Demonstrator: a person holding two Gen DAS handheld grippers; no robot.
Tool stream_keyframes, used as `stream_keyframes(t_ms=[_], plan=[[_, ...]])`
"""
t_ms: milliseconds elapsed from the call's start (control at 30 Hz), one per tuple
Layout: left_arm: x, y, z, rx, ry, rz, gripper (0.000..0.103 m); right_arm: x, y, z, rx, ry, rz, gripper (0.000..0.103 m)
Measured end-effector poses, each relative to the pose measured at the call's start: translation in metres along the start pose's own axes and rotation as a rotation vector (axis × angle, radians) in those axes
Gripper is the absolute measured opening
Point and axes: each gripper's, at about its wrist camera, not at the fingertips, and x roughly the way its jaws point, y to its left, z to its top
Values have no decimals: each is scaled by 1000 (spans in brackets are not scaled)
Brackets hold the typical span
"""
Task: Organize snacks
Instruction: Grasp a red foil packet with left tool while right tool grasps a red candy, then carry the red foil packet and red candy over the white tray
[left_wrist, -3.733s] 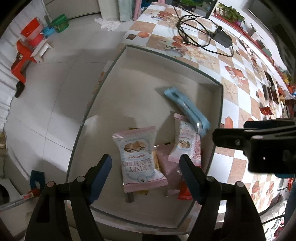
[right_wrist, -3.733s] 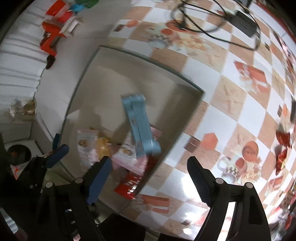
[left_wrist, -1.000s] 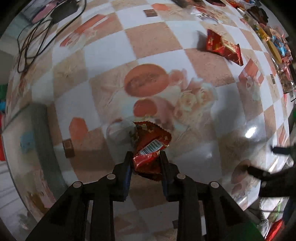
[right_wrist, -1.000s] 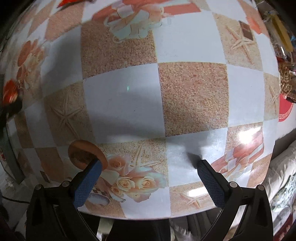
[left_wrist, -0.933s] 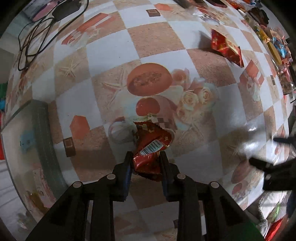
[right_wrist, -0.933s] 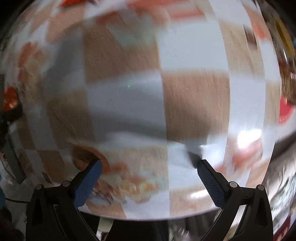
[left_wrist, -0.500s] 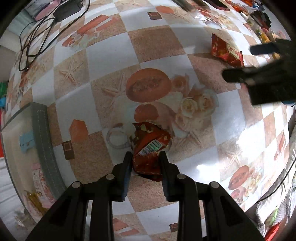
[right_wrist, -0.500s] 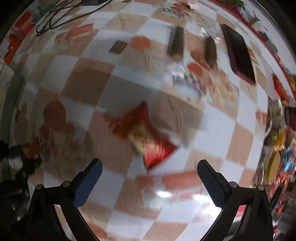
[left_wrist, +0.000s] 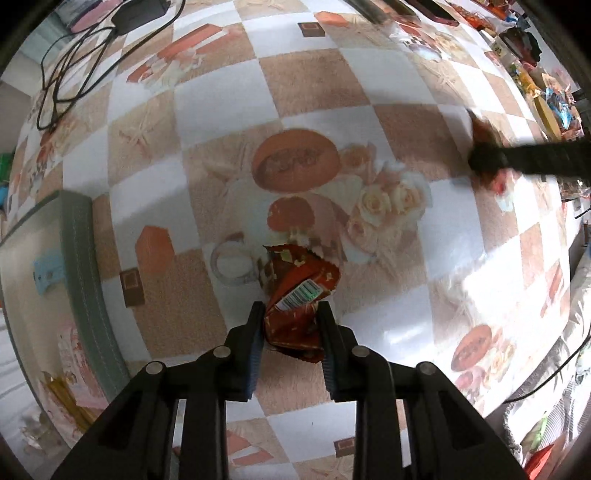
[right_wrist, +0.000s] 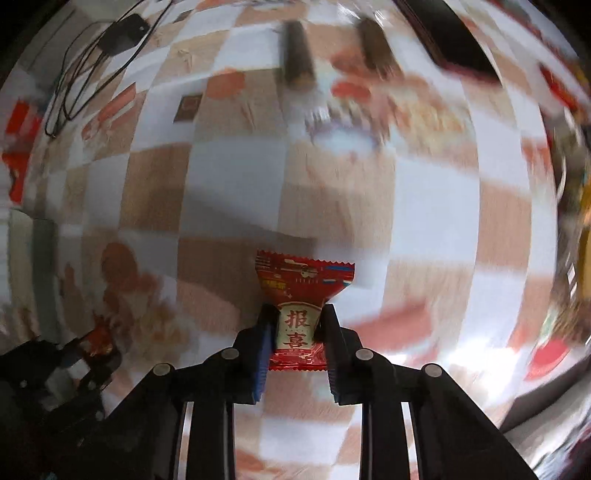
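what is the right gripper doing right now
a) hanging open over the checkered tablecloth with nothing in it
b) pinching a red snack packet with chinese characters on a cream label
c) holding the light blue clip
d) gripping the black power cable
b: in the right wrist view the right gripper is shut on the red snack packet with a cream label, its pads pressing both sides.

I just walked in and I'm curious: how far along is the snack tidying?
Partly done. Several packets already lie in the grey tray. In hand: the left gripper and right gripper each clamp a red snack packet. More snacks still wait along the table's far edge.
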Motion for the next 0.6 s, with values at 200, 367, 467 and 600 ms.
stream_keyframes(t_ms=[200, 367, 467, 600], plan=[[-14, 9, -24, 2, -14, -25, 30, -1, 1, -54, 66, 37, 62, 27], [-32, 19, -41, -4, -35, -38, 30, -9, 3, -77, 116, 37, 101, 27], [-42, 26, -53, -5, -47, -38, 30, -12, 2, -95, 128, 30, 115, 27], [-52, 37, -66, -11, -55, -39, 30, -18, 10, -110, 146, 21, 115, 28]])
